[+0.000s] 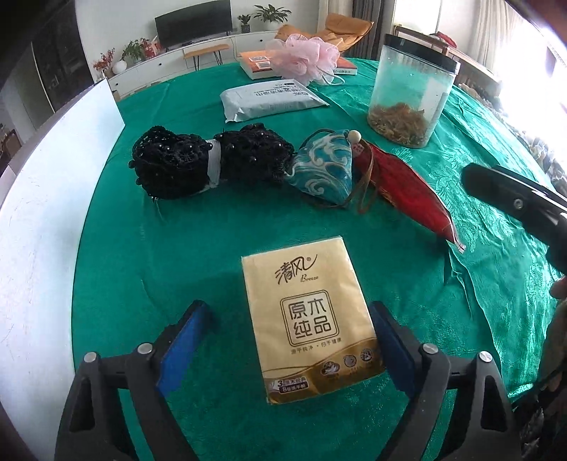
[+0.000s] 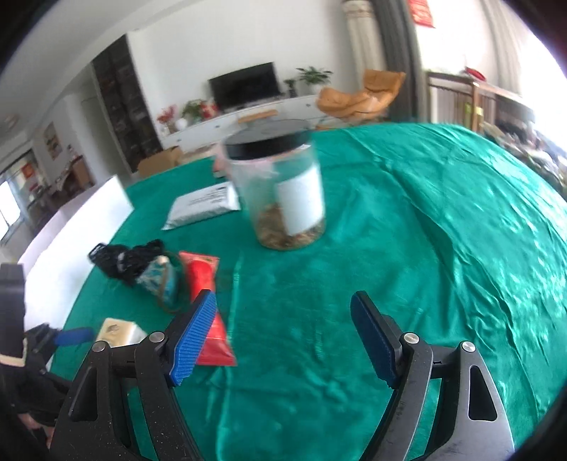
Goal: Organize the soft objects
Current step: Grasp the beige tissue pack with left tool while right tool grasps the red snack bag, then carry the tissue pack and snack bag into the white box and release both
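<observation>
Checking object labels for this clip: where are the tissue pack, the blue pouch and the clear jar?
tissue pack (image 1: pixel 308 319), left wrist view, centre of its gold front.
blue pouch (image 1: pixel 320 166), left wrist view, middle of the wave-patterned fabric.
clear jar (image 2: pixel 283 198), right wrist view, its see-through wall below the black lid.

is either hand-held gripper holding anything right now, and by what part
Nothing is clearly held. The left hand-held gripper straddles the tissue pack, one pad at its right edge, the other clear of it. The right hand-held gripper is open over bare green cloth.

White walls, a television (image 1: pixel 194 22) on a low cabinet (image 1: pixel 170 67), bright windows.
</observation>
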The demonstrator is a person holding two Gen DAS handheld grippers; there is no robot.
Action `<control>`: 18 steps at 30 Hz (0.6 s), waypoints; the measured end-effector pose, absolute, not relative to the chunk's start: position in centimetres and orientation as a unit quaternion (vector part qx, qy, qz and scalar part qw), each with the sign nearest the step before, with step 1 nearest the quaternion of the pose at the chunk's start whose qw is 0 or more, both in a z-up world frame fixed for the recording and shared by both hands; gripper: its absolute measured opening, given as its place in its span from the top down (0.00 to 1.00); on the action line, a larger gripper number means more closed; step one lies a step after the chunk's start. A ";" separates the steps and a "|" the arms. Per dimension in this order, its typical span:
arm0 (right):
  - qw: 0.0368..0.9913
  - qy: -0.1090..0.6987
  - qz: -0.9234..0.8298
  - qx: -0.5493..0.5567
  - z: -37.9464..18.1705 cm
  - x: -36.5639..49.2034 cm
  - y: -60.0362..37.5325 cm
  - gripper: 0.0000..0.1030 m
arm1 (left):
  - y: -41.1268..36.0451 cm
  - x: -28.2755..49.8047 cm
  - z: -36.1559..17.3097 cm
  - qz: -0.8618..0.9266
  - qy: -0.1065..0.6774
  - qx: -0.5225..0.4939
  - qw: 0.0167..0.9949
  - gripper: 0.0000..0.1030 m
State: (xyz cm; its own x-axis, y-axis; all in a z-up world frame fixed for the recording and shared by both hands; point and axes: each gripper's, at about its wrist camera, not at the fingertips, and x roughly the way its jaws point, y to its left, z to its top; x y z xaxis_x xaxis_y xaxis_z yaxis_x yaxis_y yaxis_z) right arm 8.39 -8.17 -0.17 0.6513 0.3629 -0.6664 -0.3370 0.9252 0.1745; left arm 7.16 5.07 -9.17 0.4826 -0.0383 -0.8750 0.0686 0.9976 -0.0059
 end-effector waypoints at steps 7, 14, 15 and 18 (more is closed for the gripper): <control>0.842 0.485 0.229 -0.056 -3.7 12.7 -2.7 0.81 | 4.7 7.2 -8.6 -0.044 0.498 0.027 0.866 0.46; 0.848 0.504 0.165 0.023 -3.6 10.3 -12.5 0.82 | 5.9 6.3 -8.6 -0.050 0.487 -0.012 0.872 0.46; 0.853 0.500 0.145 0.033 -3.6 10.7 -14.0 0.82 | 5.9 6.2 -8.5 -0.052 0.486 -0.017 0.872 0.46; 0.864 0.487 0.099 0.082 -3.3 13.1 -17.7 0.82 | 6.0 6.1 -8.1 -0.054 0.484 -0.021 0.873 0.46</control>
